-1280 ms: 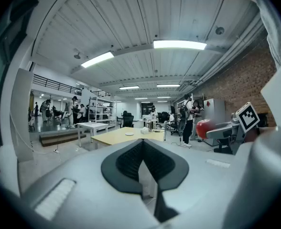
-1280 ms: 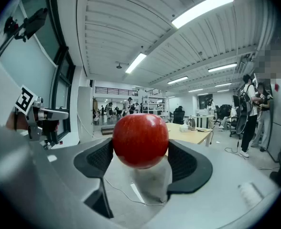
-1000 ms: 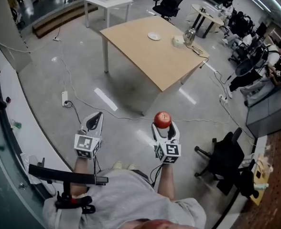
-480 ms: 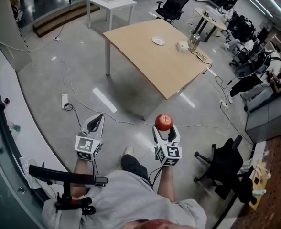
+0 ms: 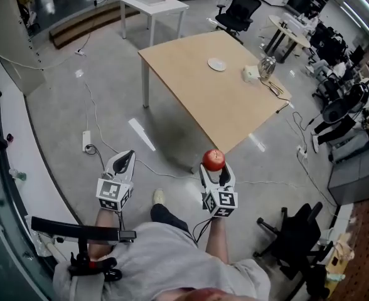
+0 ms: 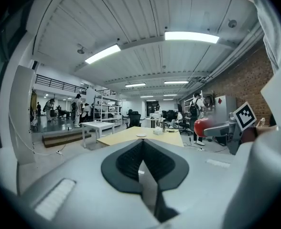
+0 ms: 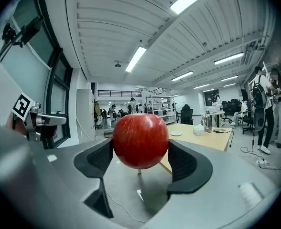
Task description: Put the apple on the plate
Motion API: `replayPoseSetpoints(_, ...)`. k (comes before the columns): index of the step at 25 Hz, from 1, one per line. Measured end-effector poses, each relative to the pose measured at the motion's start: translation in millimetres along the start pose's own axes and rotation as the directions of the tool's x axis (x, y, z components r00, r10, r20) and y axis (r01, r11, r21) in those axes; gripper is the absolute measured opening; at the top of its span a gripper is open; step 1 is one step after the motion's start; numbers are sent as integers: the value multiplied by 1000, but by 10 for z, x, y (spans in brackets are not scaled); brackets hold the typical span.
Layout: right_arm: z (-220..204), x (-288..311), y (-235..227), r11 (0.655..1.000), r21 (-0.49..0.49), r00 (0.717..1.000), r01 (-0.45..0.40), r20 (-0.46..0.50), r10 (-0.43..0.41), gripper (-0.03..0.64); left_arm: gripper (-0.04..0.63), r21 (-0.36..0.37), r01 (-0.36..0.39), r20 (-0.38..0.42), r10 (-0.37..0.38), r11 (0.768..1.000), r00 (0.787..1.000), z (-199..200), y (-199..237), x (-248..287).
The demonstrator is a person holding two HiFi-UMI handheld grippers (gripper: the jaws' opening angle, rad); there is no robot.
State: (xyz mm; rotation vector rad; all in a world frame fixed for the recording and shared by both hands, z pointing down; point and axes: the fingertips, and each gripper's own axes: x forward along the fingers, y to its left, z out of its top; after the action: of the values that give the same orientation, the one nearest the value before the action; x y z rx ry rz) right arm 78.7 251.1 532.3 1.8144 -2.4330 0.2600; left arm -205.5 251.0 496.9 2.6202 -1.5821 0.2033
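A red apple (image 5: 214, 159) (image 7: 140, 140) sits clamped between the dark pads of my right gripper (image 5: 214, 165) (image 7: 141, 159), held over the concrete floor short of the wooden table (image 5: 197, 86). A small white plate (image 5: 216, 64) (image 7: 176, 133) lies far off on the tabletop. My left gripper (image 5: 123, 160) (image 6: 142, 161) is level with the right one, its jaws pressed together with nothing between them. The apple (image 6: 201, 126) also shows at the right of the left gripper view, and the plate (image 6: 141, 135) shows small on the table there.
A tissue box (image 5: 251, 74) and a glass jug (image 5: 267, 68) with cables stand at the table's far right end. A white side table (image 5: 154, 2) and black office chairs (image 5: 293, 241) flank the wooden table. Floor cables and a power strip (image 5: 85, 140) cross the concrete.
The table and plate have drifted lower and nearer in the head view as the person walks toward them. Both grippers hold the same pose, the apple still clamped.
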Motion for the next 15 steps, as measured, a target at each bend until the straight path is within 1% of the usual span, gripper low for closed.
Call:
replayPoseSetpoints(3,96,429,-177,1000,17,1000,-4,4,4,364,20,-1,1,-6,-1,1000,1000,99,157,429)
replayPoseSetpoints(8,208,1061,-467,999,37,1000,-22,5,22,364,20,38,13,-1,-13,999,1000,326,312,1130)
replayPoseSetpoints(11,172,1436,-634,999,37,1000,-26,2,26,364,20,45,15,-9,-15,999,1000,319,423,1516)
replayPoseSetpoints(13,155,1602,-703,999,44,1000,-25,1,25,364,20,48,18,-20,-17,999,1000,303,478,1697)
replayPoseSetpoints(15,182,1637,-748,999,49,1000,-21,0,21,364,20,49,27,-24,-25,998,999,341,462,1779)
